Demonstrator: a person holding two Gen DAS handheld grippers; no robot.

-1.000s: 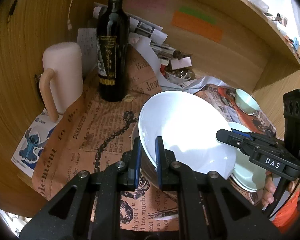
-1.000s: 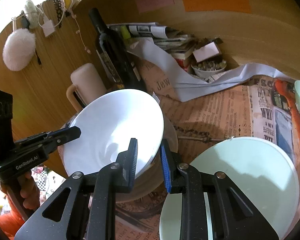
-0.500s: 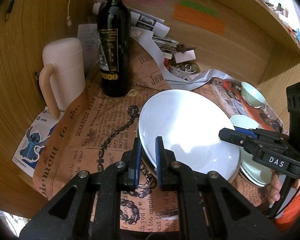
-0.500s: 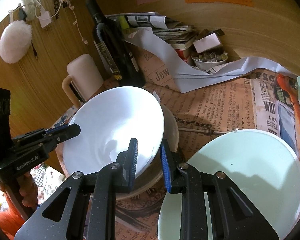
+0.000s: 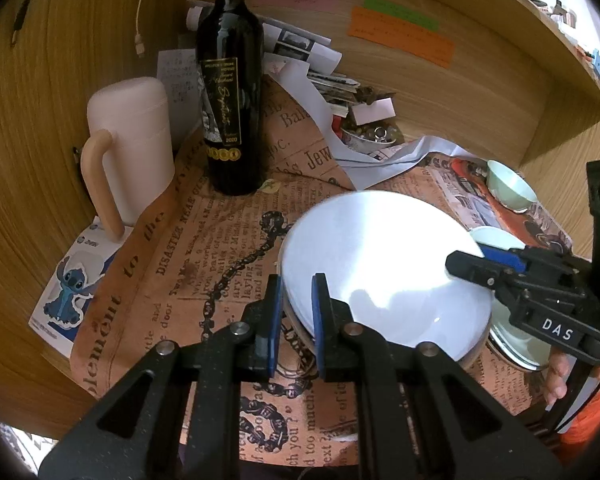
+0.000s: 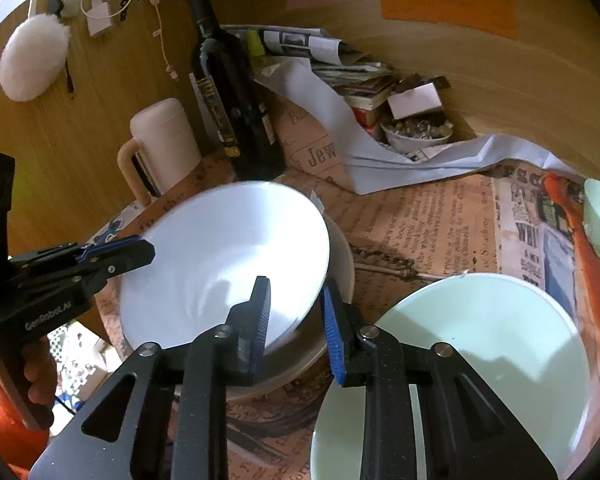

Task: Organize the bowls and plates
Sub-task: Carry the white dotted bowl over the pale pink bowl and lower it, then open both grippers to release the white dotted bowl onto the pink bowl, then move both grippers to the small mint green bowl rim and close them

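A white plate point(image 5: 380, 264) point(image 6: 228, 256) lies on a cream dish point(image 6: 342, 264) on the newspaper-covered table. My left gripper point(image 5: 296, 320) straddles the plate's near-left rim. Its jaws are opening, with a sliver of gap at the outer pad. My right gripper point(image 6: 296, 312) straddles the opposite rim, and its jaws are opening too, loose around the edge. Each gripper shows in the other's view, the right gripper point(image 5: 476, 264) and the left gripper point(image 6: 140, 250). A pale green plate point(image 6: 480, 360) lies to the right, and a small green bowl point(image 5: 512, 188) sits beyond it.
A dark wine bottle point(image 5: 228, 92) and a pink lidded mug point(image 5: 132, 140) stand at the back left. Stacked papers and a small bowl of trinkets point(image 5: 368, 136) fill the back corner. Wooden walls close in the nook on the left and behind.
The white plate has come down and levelled onto the cream dish. Both pairs of jaws have widened slightly around its rim.
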